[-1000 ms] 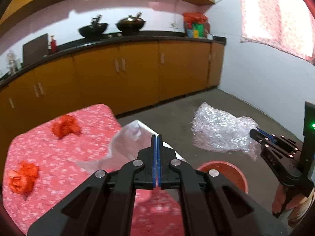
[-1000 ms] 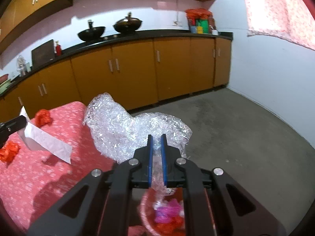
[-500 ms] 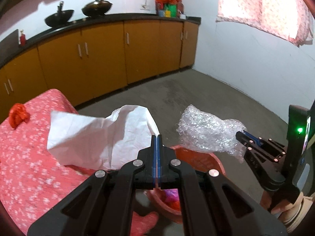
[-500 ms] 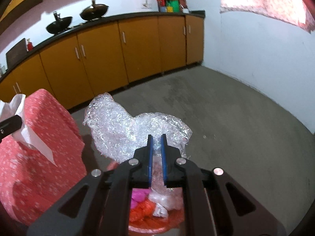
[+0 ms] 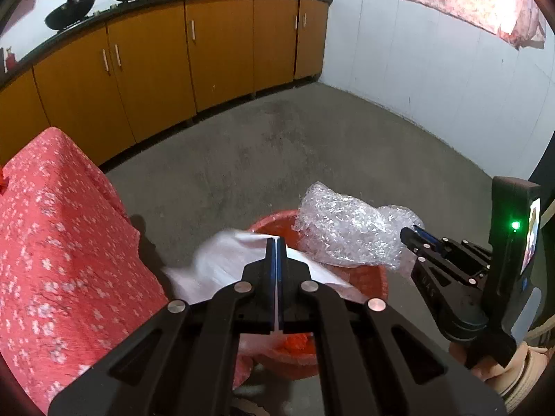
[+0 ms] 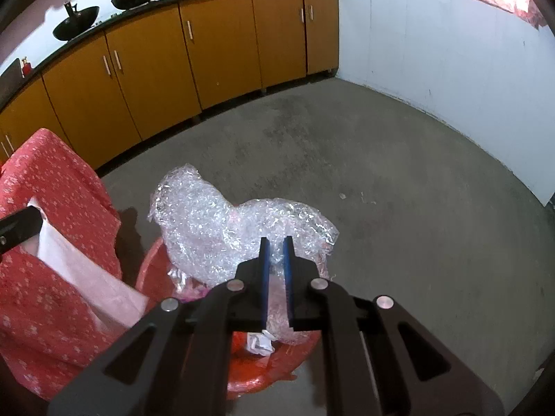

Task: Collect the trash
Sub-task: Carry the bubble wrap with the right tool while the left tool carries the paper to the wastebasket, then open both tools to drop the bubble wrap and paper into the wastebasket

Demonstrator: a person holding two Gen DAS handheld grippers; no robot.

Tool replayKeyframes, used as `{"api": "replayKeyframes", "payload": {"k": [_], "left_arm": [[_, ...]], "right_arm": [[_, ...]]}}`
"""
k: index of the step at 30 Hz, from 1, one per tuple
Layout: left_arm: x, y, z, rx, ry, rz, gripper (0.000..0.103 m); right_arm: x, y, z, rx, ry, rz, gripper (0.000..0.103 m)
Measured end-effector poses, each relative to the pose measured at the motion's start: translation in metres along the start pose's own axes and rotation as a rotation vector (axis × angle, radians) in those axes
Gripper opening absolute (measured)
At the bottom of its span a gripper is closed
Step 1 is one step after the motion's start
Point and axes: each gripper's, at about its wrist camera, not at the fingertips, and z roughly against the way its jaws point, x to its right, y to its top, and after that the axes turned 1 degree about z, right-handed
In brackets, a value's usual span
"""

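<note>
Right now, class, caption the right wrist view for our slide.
Right hand-held gripper holds bubble wrap above the red bin.

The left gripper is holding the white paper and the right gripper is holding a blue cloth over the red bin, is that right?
Not quite. The right gripper holds clear bubble wrap, not a blue cloth, as the right wrist view shows. The left gripper does hold the white paper over the red bin.
</note>
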Motion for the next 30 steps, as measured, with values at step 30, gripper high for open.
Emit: {"api": "replayKeyframes", "payload": {"k": [30], "left_arm": [[0.006, -0.004, -0.045, -0.103, 0.043, 0.041, 0.027]], "right_arm": [[0.0, -0.007, -0.024, -0.058, 0.005, -0.001, 0.027]]}}
